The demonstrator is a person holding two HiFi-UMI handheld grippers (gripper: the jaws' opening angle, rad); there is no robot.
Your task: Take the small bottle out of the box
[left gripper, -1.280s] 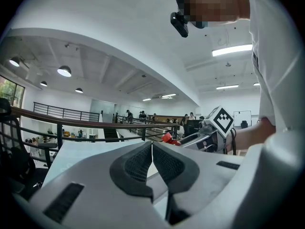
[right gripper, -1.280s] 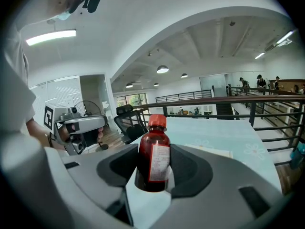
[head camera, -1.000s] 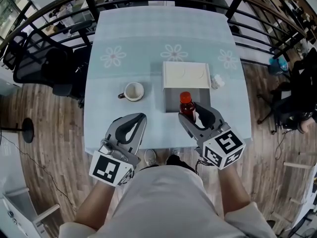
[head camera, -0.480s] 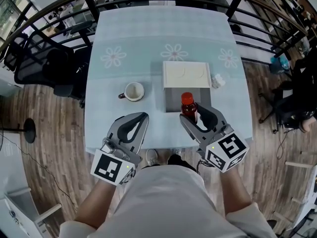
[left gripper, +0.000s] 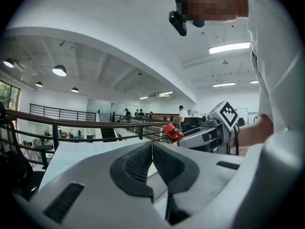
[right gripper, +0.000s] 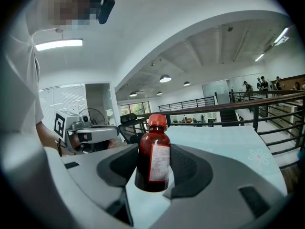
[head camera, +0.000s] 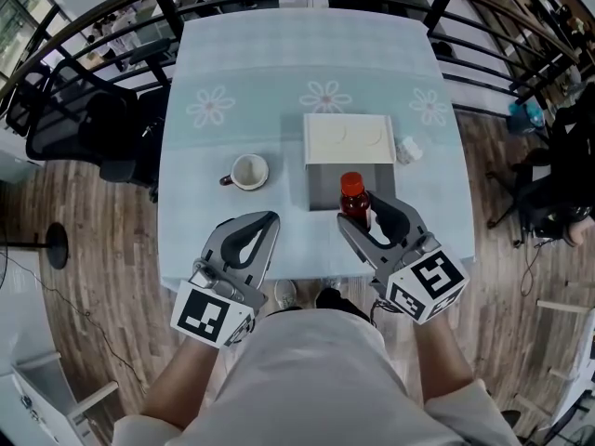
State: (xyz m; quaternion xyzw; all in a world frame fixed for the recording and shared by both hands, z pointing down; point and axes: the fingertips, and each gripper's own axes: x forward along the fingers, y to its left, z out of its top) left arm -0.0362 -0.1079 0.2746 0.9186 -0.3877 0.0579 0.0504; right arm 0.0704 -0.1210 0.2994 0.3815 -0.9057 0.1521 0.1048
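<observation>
Head view, lower centre: the right gripper [head camera: 364, 217] clamps a small bottle [head camera: 351, 198], red cap up, brown glass, pale label. The bottle stands upright and overlaps the near edge of the box [head camera: 321, 191] at frame centre. Whether its base is fully clear of the box can't be told from above.

In the right gripper view, both dark pads press the bottle [right gripper: 153, 156] at mid-body, with the cap well above the jaws and the pale blue table [right gripper: 224, 142] beyond.

The left gripper [head camera: 267, 221], lower left of centre, holds nothing. In the left gripper view its jaws [left gripper: 152, 149] meet in a thin seam, w/ the right gripper [left gripper: 205, 135] and the bottle's red cap [left gripper: 170, 130] at mid-right.

The box lies open, its white lid [head camera: 349, 139] folded back toward the top of the frame and its grey inside nearer the person. A cup [head camera: 249, 171] sits left of the box, apart from it. A small white item [head camera: 407, 150] lies just right of the lid. The table [head camera: 279, 72] carries a flower-print cloth. A black railing [head camera: 112, 12] curves across the top.
</observation>
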